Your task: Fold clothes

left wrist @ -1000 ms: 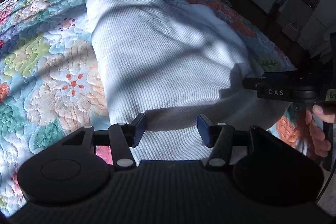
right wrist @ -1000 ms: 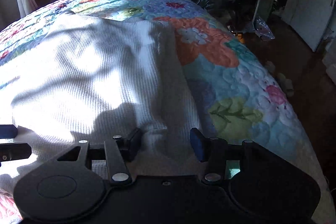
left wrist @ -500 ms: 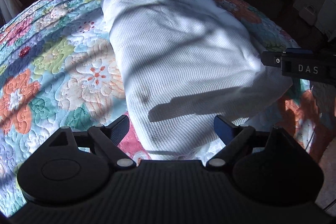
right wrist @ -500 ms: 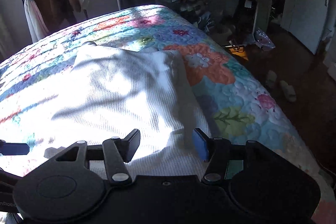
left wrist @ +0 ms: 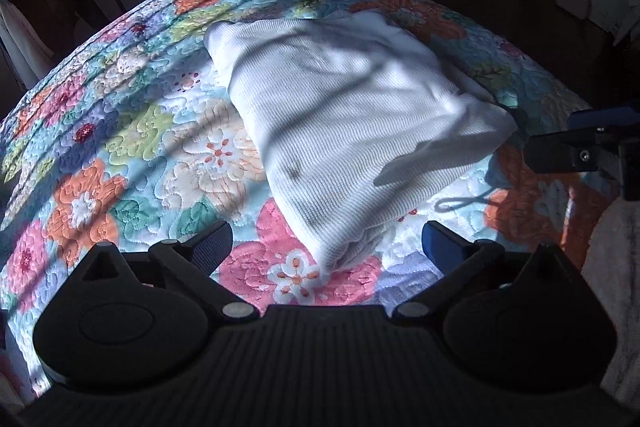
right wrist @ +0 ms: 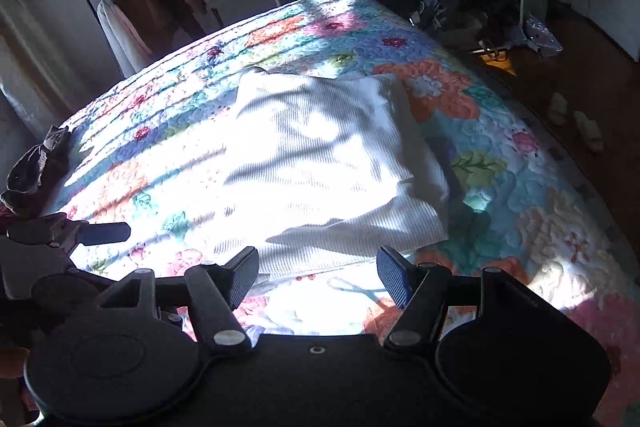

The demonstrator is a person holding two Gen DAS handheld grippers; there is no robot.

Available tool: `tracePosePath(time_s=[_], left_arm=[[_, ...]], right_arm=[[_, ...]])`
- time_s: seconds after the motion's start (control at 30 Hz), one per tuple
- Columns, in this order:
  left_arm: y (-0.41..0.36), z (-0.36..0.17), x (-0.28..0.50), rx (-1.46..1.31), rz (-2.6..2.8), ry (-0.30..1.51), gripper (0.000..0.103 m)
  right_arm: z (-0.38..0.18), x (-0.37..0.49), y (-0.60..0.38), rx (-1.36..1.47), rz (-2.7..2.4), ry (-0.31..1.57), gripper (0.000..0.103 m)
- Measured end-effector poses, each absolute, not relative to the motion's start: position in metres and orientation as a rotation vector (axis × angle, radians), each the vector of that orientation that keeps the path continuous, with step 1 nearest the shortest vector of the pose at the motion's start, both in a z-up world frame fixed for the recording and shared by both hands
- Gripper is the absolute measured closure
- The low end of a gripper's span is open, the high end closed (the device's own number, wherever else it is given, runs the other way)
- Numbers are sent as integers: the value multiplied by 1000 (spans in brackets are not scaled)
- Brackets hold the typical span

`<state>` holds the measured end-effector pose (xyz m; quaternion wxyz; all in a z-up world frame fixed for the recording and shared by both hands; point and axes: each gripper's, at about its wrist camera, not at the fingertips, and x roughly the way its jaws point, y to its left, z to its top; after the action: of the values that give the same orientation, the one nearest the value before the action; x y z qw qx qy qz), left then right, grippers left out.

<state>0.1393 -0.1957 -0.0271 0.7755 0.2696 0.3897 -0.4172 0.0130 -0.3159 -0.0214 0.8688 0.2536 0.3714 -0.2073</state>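
Floral quilt (left wrist: 120,155) covers bed. Clothes rack (right wrist: 120,7) beyond far-left corner. Slippers (right wrist: 576,115) on floor off right edge.

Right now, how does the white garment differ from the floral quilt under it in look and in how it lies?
The white garment is plain and ribbed; the floral quilt is many-coloured, with stitched flowers. The white garment is folded into a compact, slightly rumpled bundle, while the floral quilt is spread flat. The white garment covers only the middle; the floral quilt reaches well past it on every side. Both are fabric, striped by sunlight and shadow.
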Motion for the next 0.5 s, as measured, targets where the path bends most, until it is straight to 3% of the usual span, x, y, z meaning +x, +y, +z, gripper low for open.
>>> tracePosePath(time_s=[0.23,0.5], left_arm=[[-191,-23,125,541,-962,886,0],[-198,-50,128,542,-921,946,0]], right_arm=[[-3,2,-286,369,-481,747,32],[-6,-8,-282,373,-538,714,32]])
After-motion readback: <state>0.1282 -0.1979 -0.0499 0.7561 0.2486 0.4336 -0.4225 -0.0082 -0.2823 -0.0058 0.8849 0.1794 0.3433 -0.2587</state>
